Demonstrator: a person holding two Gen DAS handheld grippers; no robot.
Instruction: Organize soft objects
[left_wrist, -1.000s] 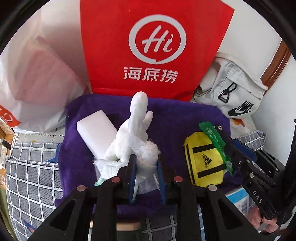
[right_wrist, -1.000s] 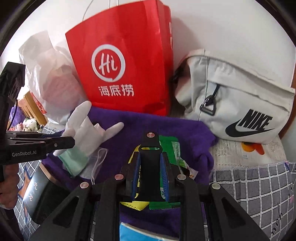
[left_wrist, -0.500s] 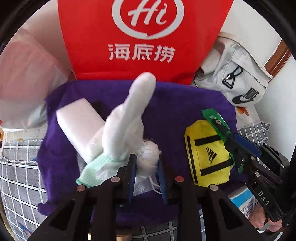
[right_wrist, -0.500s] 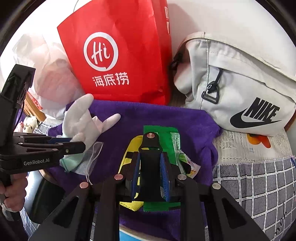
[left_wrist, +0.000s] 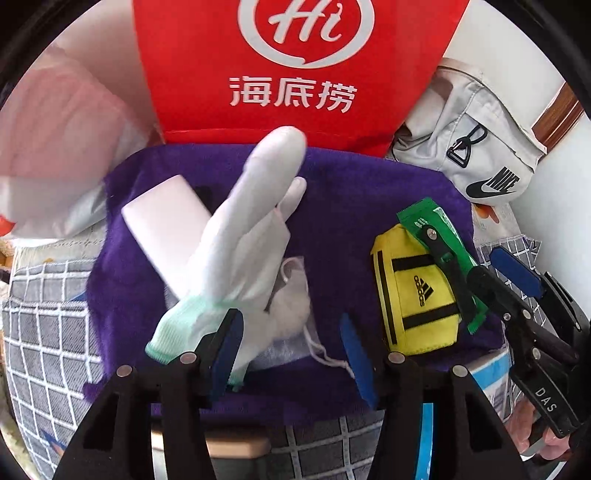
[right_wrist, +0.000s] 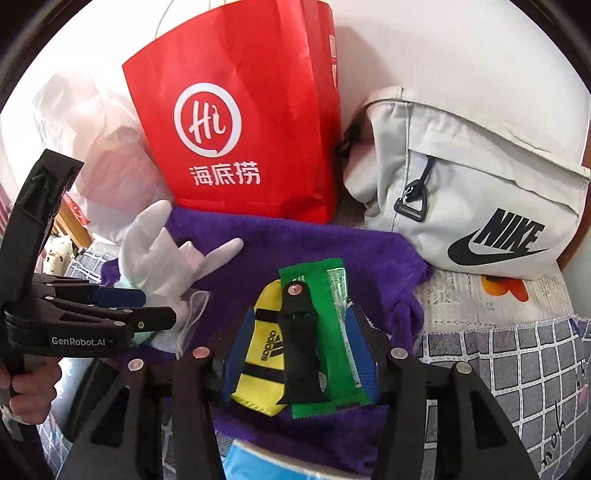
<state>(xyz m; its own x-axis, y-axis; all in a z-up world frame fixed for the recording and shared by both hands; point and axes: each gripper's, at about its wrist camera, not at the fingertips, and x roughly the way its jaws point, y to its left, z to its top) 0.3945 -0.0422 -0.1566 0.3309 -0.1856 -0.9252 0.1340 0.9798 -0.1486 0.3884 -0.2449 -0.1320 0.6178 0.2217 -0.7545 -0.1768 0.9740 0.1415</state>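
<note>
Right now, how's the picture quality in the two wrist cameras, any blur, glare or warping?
Left wrist view: strong fisheye bend with black corners; the white glove is slightly motion-blurred, the plastic bag washed out and soft. Right wrist view: sharper, logos on the red bag and grey bag crisp; wall bright, edges curved, with the grid cloth bowed.

Black claw (left_wrist: 291, 350), blue pads (left_wrist: 356, 354), silver screws
</note>
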